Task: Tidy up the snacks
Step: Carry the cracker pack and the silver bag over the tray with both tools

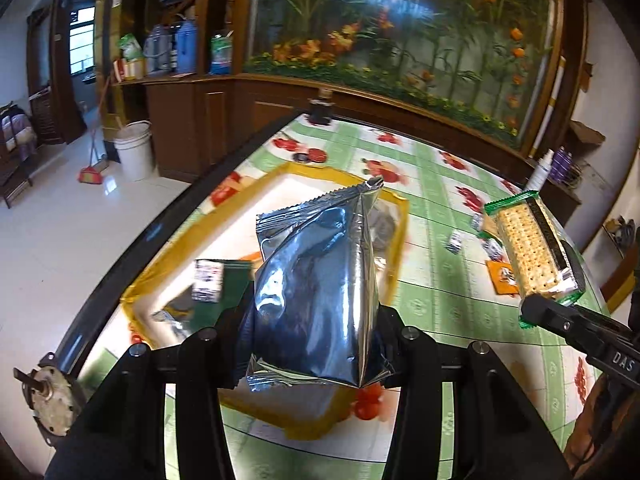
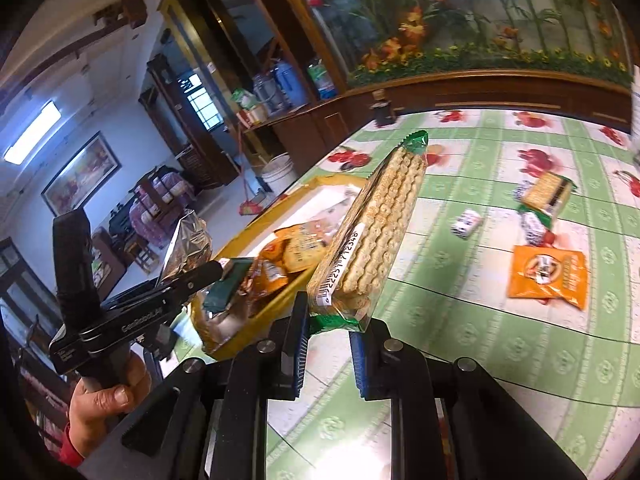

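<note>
My left gripper (image 1: 312, 320) is shut on a silver foil snack bag (image 1: 316, 292) and holds it above the yellow tray (image 1: 344, 178). The same bag shows in the right wrist view (image 2: 188, 248), in the left gripper (image 2: 208, 270). My right gripper (image 2: 328, 316) is shut on a clear pack of crackers with green ends (image 2: 372, 232), held upright above the table to the right of the tray (image 2: 248, 332). That pack also shows in the left wrist view (image 1: 532, 252). The tray holds orange snack bags (image 2: 296, 248) and a green packet (image 2: 228, 284).
Loose snacks lie on the green flowered tablecloth (image 2: 500, 344): an orange bag (image 2: 548, 276), a cracker pack (image 2: 548, 192), small white packets (image 2: 466, 222). A dark jar (image 1: 320, 110) stands at the table's far edge. A white bucket (image 1: 134, 150) and broom stand on the floor at left.
</note>
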